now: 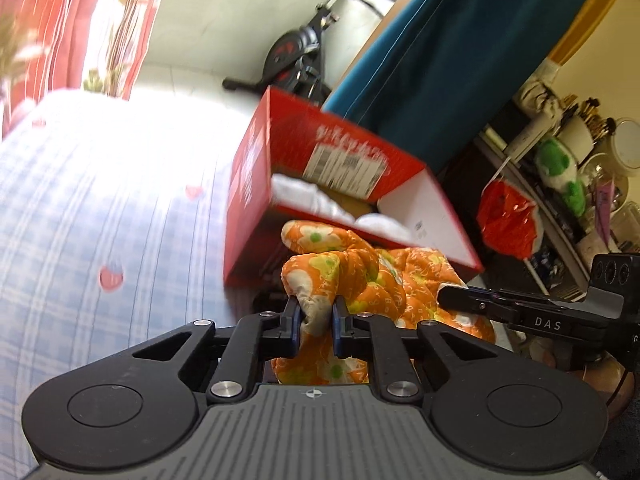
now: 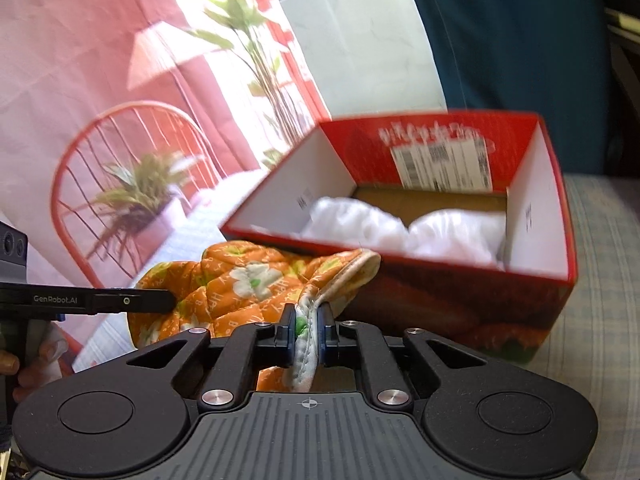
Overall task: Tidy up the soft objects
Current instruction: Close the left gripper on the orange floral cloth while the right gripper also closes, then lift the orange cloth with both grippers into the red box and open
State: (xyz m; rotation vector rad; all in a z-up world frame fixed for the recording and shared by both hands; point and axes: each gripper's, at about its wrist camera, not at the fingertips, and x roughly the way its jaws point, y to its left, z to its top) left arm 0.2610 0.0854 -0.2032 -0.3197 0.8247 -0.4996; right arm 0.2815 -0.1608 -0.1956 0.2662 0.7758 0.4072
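Beyond my fingers on the checked bed (image 1: pixel 100 208), red box (image 2: pixel 536 280) holds white cloths (image 2: pixel 400 228); both grippers, left (image 1: pixel 316 316) and right (image 2: pixel 307 328), pinch the orange quilt (image 2: pixel 240 276); "GenRobot.AI" shows.

bed (image 1: pixel 100 208): checked sheet, sunlit | curtain (image 1: pixel 60 20): red | bike (image 1: pixel 298 56): on floor | shelf (image 1: pixel 560 208): cluttered | drape (image 1: pixel 460 60): teal

- Quilted cloth (image 2: pixel 240 280): orange with a white-and-green flower print, bunched, hanging just before the box.
- Box (image 2: pixel 440 296): red, open-topped, holding white cloths (image 2: pixel 400 232).
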